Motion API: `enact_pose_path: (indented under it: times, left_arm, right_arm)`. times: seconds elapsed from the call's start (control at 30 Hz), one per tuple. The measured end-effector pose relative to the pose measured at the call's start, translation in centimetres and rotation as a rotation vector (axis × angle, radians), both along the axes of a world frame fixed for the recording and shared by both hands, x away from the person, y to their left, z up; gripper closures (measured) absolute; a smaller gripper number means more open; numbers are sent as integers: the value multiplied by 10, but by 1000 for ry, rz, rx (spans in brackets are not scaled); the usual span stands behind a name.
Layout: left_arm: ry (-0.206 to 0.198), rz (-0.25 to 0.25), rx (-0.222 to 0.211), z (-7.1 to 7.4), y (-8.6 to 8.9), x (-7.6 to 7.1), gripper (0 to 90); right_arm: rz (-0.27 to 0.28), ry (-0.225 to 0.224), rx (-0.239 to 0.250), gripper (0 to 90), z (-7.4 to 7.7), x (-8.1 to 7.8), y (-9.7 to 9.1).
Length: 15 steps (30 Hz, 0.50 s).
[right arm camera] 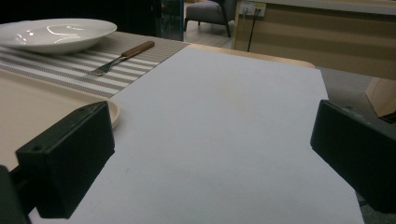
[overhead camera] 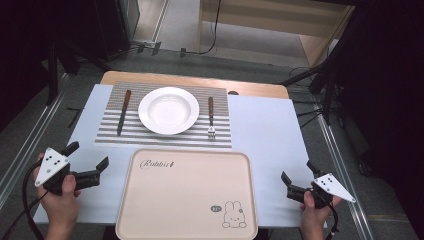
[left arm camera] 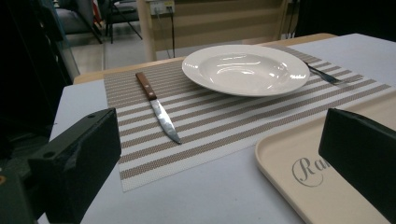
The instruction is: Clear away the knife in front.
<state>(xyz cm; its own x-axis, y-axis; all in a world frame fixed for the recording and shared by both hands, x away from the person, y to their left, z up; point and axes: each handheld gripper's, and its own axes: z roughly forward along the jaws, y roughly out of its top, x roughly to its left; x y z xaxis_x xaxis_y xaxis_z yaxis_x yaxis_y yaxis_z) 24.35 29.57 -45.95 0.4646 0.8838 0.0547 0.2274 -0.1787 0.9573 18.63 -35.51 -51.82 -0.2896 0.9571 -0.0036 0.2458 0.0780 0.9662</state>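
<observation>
Beige rectangular plastic tray (overhead camera: 187, 192) with rounded corners, a "Rabbit" script and a small rabbit drawing, lies flat at the near edge of the bench (overhead camera: 265, 130), between the two hand-held grippers and nearest to them. Its long axis runs left to right along that near edge, and the rabbit drawing sits in its near right corner.

Left hand-held gripper (overhead camera: 90, 162) is held low over the near left corner of the bench, the person's left hand (overhead camera: 60, 192) wrapped round its body from below, the grey three-cornered plate on top. Its jaws point toward the tray's left rim and stand spread wide with nothing between them; in the left gripper view they frame the striped mat and the tray's corner.

Right hand-held gripper (overhead camera: 297, 175) sits near the near right corner of the bench, gripped by the right hand (overhead camera: 312, 205), jaws angled toward the far left. They are spread wide too and hold nothing; bare pale bench surface lies between them in the right gripper view.

Beyond the tray, toward the far edge, a brown-and-white striped woven placemat (overhead camera: 165, 135) carries a white round deep plate (overhead camera: 168, 110) in its middle. A wooden-handled steel knife (overhead camera: 123, 112) lies left of the plate, blade toward the tray, and a wooden-handled steel fork (overhead camera: 211, 117) lies right of it, tines toward the tray.
</observation>
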Motion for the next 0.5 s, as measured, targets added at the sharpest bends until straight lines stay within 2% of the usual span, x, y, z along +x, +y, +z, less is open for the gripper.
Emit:
enact_pose_path:
  times: [0.2, 0.5]
  left_arm:
    - [52, 8, 5, 13, -1, 17, 0]
    - [76, -32, 15, 30, -10, 45, 0]
  right_arm:
    - [8, -3, 4, 0, -1, 0, 0]
    - [11, -5, 3, 0, -1, 0, 0]
